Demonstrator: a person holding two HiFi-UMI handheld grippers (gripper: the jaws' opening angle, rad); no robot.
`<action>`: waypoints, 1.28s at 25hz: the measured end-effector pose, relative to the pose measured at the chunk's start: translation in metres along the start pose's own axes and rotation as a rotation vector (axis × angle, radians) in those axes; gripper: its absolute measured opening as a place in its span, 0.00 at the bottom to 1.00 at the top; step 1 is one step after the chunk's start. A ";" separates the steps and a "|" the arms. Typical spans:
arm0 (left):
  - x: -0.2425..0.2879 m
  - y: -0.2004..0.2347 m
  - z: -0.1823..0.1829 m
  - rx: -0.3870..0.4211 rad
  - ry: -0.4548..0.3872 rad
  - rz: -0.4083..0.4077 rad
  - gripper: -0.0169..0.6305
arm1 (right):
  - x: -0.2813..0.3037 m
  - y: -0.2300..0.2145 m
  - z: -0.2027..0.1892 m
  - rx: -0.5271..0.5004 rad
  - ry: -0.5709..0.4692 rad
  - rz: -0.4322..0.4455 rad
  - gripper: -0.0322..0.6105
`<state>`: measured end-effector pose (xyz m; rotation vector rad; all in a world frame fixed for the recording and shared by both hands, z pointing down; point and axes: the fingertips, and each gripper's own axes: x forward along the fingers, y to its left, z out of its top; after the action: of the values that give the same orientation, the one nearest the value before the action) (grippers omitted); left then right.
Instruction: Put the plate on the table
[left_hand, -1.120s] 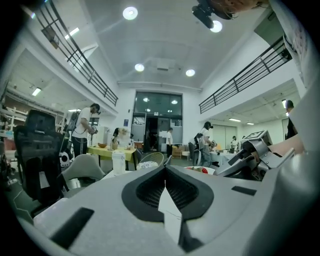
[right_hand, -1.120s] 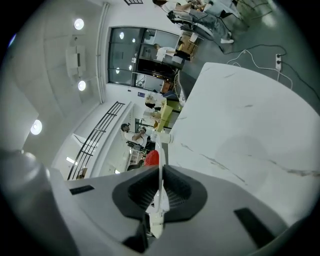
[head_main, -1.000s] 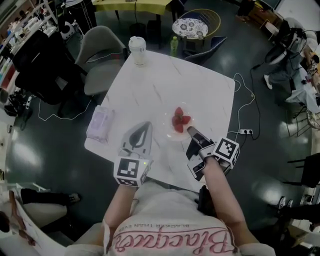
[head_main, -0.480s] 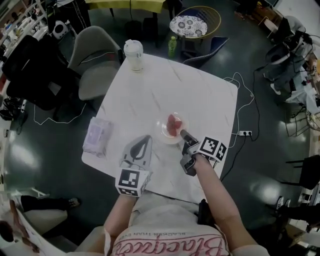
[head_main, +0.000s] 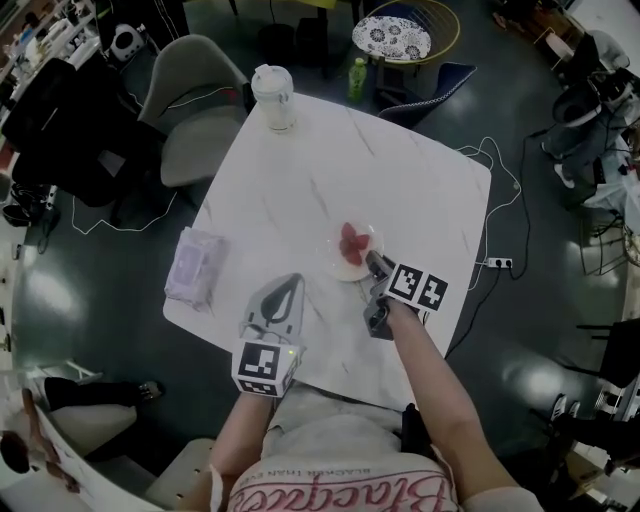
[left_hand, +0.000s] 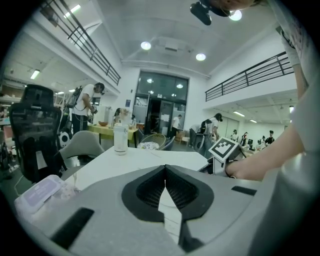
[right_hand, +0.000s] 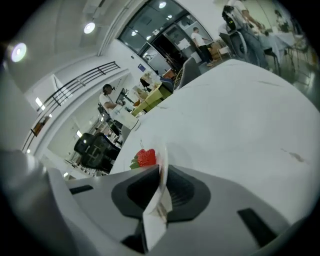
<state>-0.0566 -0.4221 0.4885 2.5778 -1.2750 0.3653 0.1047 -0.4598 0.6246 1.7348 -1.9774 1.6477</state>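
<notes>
Two grippers were in your hands over a square white worktop (head_main: 410, 185) with faint marble veining. Your right gripper's (head_main: 372, 262) jaws were pinched together on the thin rim of a small, round, pale plate (head_main: 343, 266). The plate sat over the worktop's near right part, with glossy red strawberries (head_main: 351, 243) on it. Your left gripper's (head_main: 291, 283) ribbed dark jaws were closed on nothing, near the front edge. A lidded white tumbler (head_main: 273, 97) stood at the far corner, and a soft plastic packet (head_main: 193, 266) lay at the left edge.

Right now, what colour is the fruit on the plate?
Red; the strawberry shows best in the right gripper view.
</notes>
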 end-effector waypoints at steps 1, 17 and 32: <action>0.000 0.000 -0.001 -0.001 0.004 0.001 0.03 | 0.002 -0.001 0.001 -0.045 0.000 -0.023 0.08; -0.009 0.002 -0.003 0.005 0.014 0.051 0.03 | 0.012 -0.016 0.000 -0.526 0.029 -0.260 0.25; -0.022 -0.030 0.010 0.011 -0.014 0.048 0.03 | -0.060 0.044 0.022 -0.638 -0.149 -0.075 0.14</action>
<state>-0.0439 -0.3914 0.4688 2.5672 -1.3452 0.3655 0.1075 -0.4419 0.5484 1.6668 -2.1352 0.7438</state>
